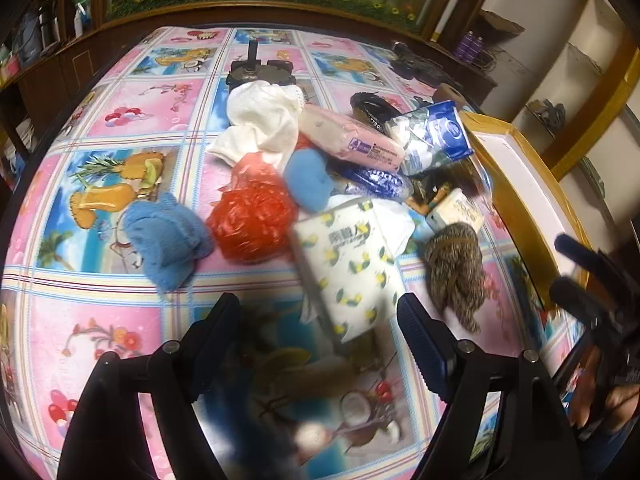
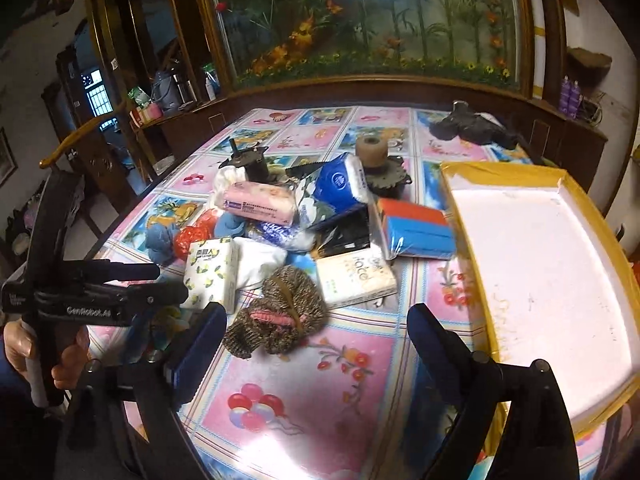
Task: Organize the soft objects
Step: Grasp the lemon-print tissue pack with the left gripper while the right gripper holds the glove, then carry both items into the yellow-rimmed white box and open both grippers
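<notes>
A heap of soft things lies mid-table: a lemon-print tissue pack [image 1: 352, 264] [image 2: 210, 274], a brown knitted bundle [image 1: 458, 270] [image 2: 280, 306], a red plastic bag [image 1: 252, 212], a blue knitted cloth [image 1: 166, 236], a white cloth [image 1: 264, 118], a pink tissue pack [image 1: 352, 138] [image 2: 260, 200], a blue tissue pack [image 1: 434, 134] [image 2: 340, 184] and sponges [image 2: 414, 230]. My left gripper [image 1: 318, 316] is open, just short of the lemon pack. My right gripper [image 2: 316, 326] is open, near the brown bundle. A white tray with a yellow rim [image 2: 548, 280] [image 1: 516, 168] stands empty on the right.
The table has a pink and blue fruit-print cloth [image 2: 304, 392]. Black metal gear parts [image 1: 260, 68] [image 2: 384, 176] and dark items [image 2: 472, 126] sit behind the heap. A wooden cabinet with a flower mural [image 2: 360, 20] lines the far side.
</notes>
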The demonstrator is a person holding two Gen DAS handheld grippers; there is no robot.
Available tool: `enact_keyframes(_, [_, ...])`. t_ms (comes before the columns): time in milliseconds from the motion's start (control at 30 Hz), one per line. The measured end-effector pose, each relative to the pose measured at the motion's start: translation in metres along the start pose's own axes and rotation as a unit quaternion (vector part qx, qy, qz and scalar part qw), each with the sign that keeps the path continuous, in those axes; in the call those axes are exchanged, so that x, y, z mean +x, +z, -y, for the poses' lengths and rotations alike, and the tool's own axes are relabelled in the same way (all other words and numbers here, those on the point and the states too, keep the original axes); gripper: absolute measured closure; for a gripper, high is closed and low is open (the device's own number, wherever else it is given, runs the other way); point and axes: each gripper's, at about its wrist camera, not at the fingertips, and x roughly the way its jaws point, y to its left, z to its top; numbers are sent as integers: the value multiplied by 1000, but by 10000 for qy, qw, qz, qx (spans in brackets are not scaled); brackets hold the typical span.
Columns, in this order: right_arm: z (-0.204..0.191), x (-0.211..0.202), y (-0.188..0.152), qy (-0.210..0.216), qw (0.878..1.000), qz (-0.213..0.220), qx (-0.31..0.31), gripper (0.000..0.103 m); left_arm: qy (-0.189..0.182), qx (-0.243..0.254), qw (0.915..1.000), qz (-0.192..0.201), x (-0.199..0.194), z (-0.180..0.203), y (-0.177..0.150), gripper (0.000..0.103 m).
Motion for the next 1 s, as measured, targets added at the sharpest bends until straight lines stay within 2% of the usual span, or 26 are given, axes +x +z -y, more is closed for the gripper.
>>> enact_keyframes(200, [0, 9, -7, 193, 9995, -112, 203, 9, 291, 193, 9992, -192, 30, 20, 6, 23])
enact_keyframes(233, [-1, 9, -8, 216, 9995, -115, 201, 9, 144, 100, 9997, -179, 33, 17, 6, 26])
enact_keyframes(300, [-4, 10, -10, 256, 9994, -143, 161, 9, 80, 89, 9999, -43, 31, 14, 7, 42])
enact_keyframes(433, [-10, 14, -11, 200, 9996, -194, 45, 9, 25, 154, 9999, 25, 22, 3, 4, 47])
enact_keyframes(600, [-20, 31, -9, 183, 9989, -441, -26, 9, -165, 349, 9991, 151, 5, -13, -9, 48])
enact_keyframes(667, [-22, 46, -7, 137, 9980, -625, 5, 9, -63, 494, 9984, 272, -1, -13, -16, 48])
enact_keyframes(833, [-23, 76, -1, 233, 9952, -898, 309, 10, -117, 724, 9965, 412, -11, -5, -22, 48])
enact_keyframes(867, [-24, 81, -1, 196, 9948, -950, 301, 17, -105, 749, 9962, 434, -11, -4, -22, 48])
enact_keyframes(900, [-27, 86, -2, 134, 9942, -1031, 274, 37, -101, 756, 9961, 447, -12, -4, -22, 48])
enact_keyframes(933, [-28, 88, -2, 110, 9938, -1077, 256, 42, -125, 748, 9961, 444, -11, -5, -22, 48])
enact_keyframes(1000, [-31, 87, -4, 74, 9943, -1051, 185, 43, -171, 708, 9965, 419, -10, -7, -23, 48])
